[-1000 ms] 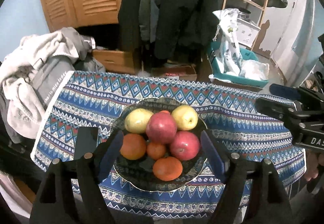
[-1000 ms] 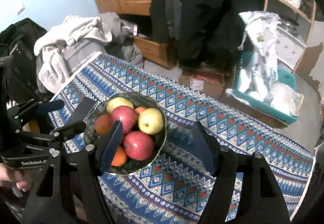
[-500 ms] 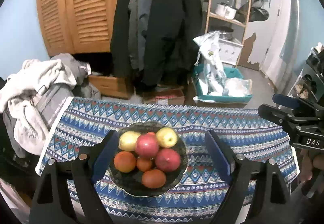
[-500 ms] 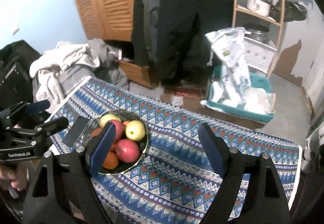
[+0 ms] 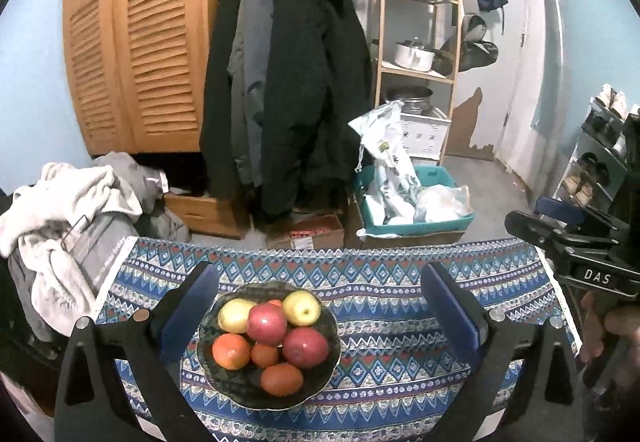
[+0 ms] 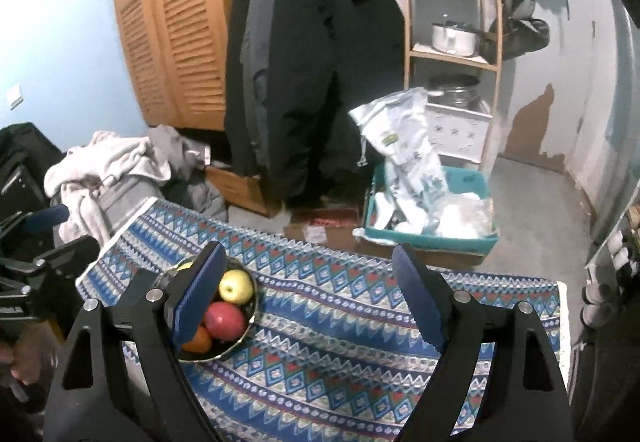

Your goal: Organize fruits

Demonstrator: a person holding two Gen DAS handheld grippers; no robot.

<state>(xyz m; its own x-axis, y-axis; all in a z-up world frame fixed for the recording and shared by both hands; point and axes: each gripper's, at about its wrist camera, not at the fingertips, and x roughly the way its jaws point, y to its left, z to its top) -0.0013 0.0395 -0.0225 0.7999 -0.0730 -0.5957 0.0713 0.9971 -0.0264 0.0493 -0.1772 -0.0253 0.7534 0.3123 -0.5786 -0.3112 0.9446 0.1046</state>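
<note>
A dark bowl (image 5: 328, 374) sits on a table with a blue patterned cloth (image 5: 380, 294). It holds two red apples (image 5: 267, 324), two yellow apples (image 5: 302, 308) and several oranges (image 5: 231, 351). My left gripper (image 5: 318, 302) is open and empty, held back from and above the bowl. My right gripper (image 6: 308, 294) is open and empty, above the cloth to the right of the bowl (image 6: 242, 338). A red apple (image 6: 225, 321) and a yellow apple (image 6: 236, 286) show there; the left finger (image 6: 198, 296) hides part of the bowl.
A pile of clothes (image 5: 60, 218) lies left of the table. Dark coats (image 5: 288, 102) hang behind it. A teal bin (image 5: 416, 210) with bags and a cardboard box (image 5: 308, 234) stand on the floor beyond the far edge. A wooden shelf (image 5: 420, 42) stands at the back right.
Both grippers have pulled back and up from the bowl, which now looks smaller and lower in both views. Both stay open and empty. The fruit has not moved.
</note>
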